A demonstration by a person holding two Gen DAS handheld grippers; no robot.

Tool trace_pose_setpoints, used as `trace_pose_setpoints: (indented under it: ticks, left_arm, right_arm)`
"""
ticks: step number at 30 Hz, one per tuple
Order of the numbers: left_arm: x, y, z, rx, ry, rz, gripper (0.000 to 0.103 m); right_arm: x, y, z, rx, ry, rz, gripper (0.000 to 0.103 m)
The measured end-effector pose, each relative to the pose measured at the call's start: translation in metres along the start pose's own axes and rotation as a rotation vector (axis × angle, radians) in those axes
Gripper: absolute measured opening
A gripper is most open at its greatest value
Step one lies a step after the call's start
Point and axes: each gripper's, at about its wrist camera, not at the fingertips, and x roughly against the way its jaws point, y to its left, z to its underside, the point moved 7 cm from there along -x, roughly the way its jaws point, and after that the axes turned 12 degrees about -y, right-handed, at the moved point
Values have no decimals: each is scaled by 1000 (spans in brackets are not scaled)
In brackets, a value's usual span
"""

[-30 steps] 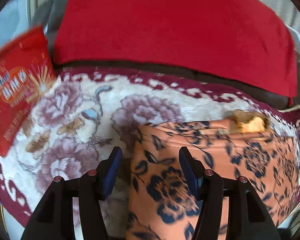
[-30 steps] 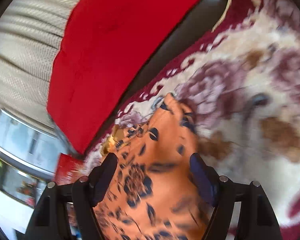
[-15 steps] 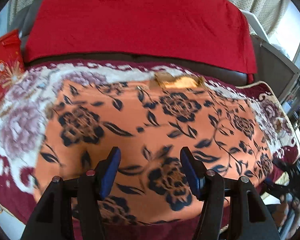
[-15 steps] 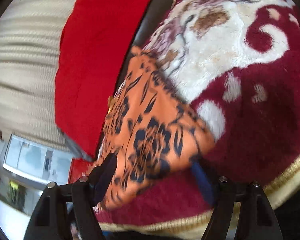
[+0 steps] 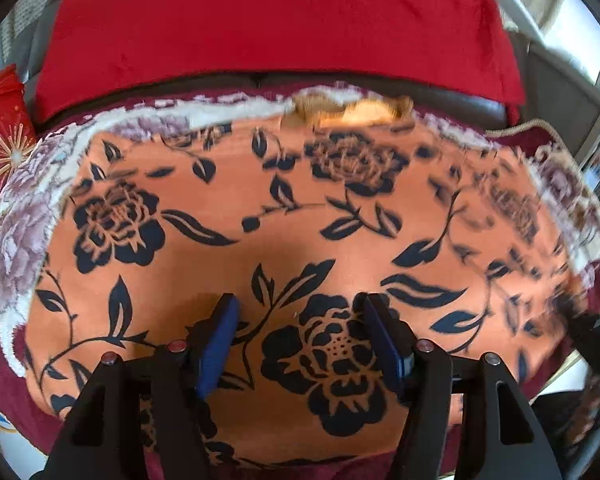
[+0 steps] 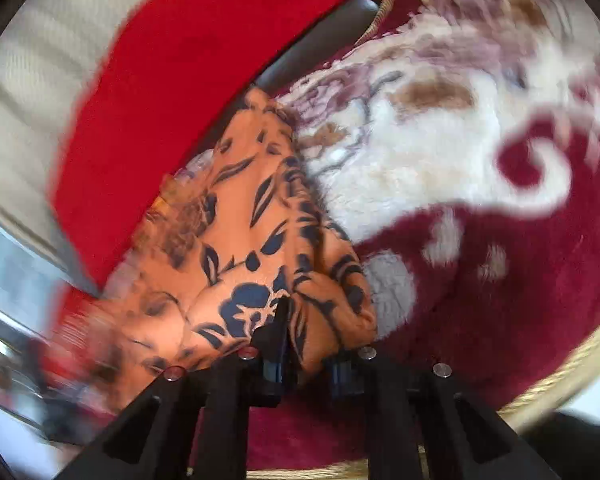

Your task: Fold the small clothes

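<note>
My left gripper (image 5: 298,334) hangs with its jaws wide apart and holding nothing, just above the orange flowered cloth (image 5: 292,220), which lies spread flat under and ahead of them on the plush rug (image 5: 8,216). My right gripper (image 6: 306,344) has its jaws nearly closed on a bunched corner of that same cloth (image 6: 252,216); the fabric rises from the rug in a ridge straight into them, with a loose flap hanging at their right side.

The risk, as I judge it, is a lopsided fold. Only one corner is held, so if I carry it across now the free edge near my left jaws may drag, twist, or pile up instead of laying over cleanly. The rug's deep pile looks grippy and could hold the underside back while the top travels. The pinch on my right also takes in several layers, so I may be lifting more than the edge I want, and a thin layer could slip out mid-swing. Beyond my left jaws a red cushion (image 5: 276,20) sits close behind the cloth's far edge, and a red packet (image 5: 0,136) lies off to their left; a wide sweep could brush either one.
</note>
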Motion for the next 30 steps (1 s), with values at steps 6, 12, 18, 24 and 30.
trace_pose_setpoints:
  ticks: [6,12,18,24,30]
  left_arm:
    - [5,2,-2,10,-16,11,66]
    - [4,3,-1,15,-24,15,67]
    - [5,2,-1,15,-20,24,68]
    - [4,2,0,7,-23,36,70]
    - [5,2,0,1,-40,54,70]
  right_arm:
    - [39,-7,-33,-90,-5,-93,82]
    - [8,19,-81,28,70,-167,83]
    - [-98,40,-114,105,288,-182,83]
    - [-151,58,-106,182,414,-167,20]
    - [-146,49,-131,294,215,67,10]
